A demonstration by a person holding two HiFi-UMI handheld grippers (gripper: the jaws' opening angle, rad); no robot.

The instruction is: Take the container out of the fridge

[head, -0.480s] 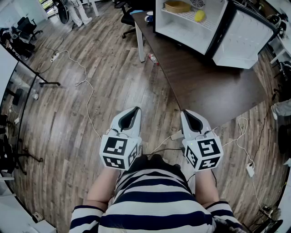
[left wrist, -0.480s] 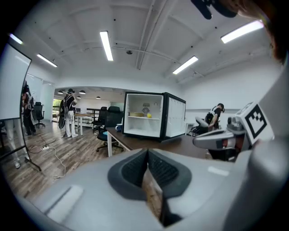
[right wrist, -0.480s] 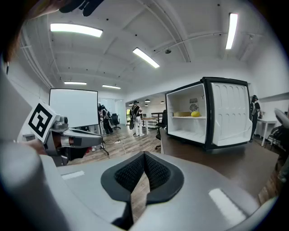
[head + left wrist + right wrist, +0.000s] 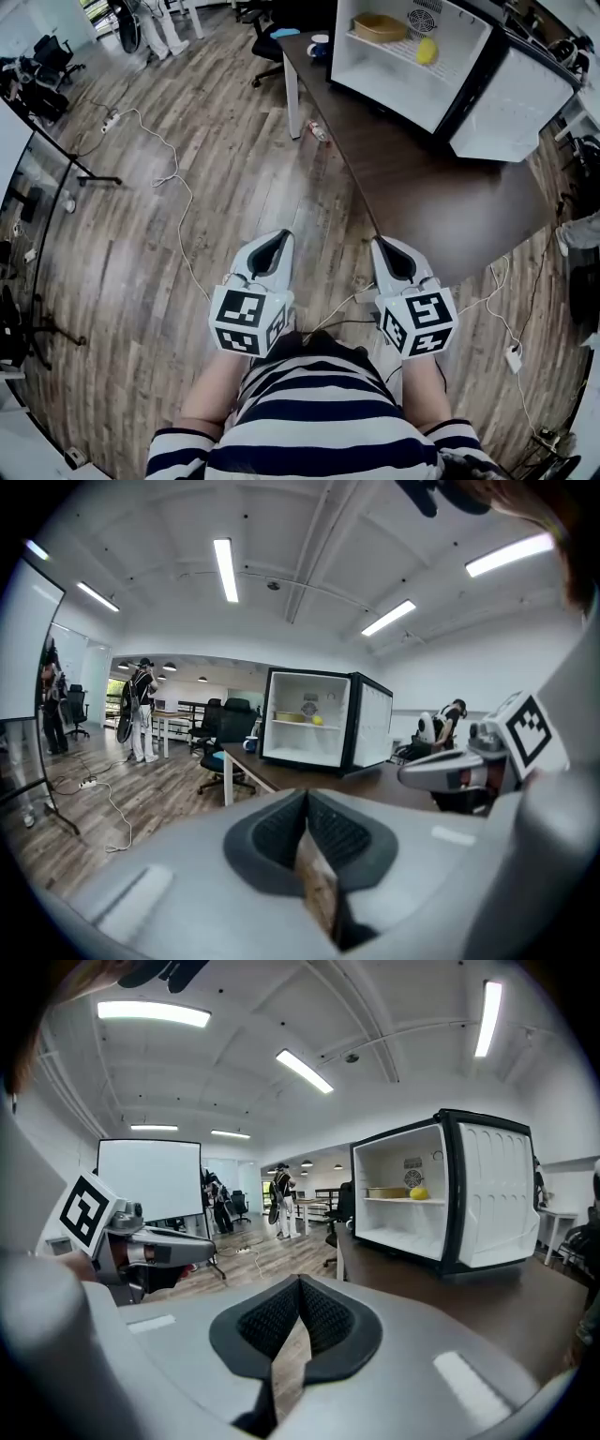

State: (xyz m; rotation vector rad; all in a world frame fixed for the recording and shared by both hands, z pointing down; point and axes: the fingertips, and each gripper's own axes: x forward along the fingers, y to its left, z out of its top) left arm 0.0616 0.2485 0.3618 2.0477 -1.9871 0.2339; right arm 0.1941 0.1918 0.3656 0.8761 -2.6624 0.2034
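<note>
The small white fridge [image 4: 412,66] stands with its door [image 4: 511,103] swung wide, on the far end of a dark table [image 4: 422,187]. On its shelf sit a shallow tan container [image 4: 380,26] and a yellow round thing [image 4: 427,50]. Both show again in the right gripper view: container [image 4: 386,1192], yellow thing [image 4: 418,1192]. In the left gripper view the container [image 4: 291,717] is small and far off. My left gripper [image 4: 277,242] and right gripper [image 4: 389,248] are held close to my body, well short of the fridge. Both are shut and empty.
A mug [image 4: 319,45] stands on the table left of the fridge. A bottle [image 4: 317,131] and long cables [image 4: 178,187] lie on the wood floor. Office chairs [image 4: 267,14] stand behind the table, and a person [image 4: 278,1199] stands far back.
The head view has shifted slightly, so the fridge and table sit a little lower in frame. Both grippers stay shut in nearly the same place.
</note>
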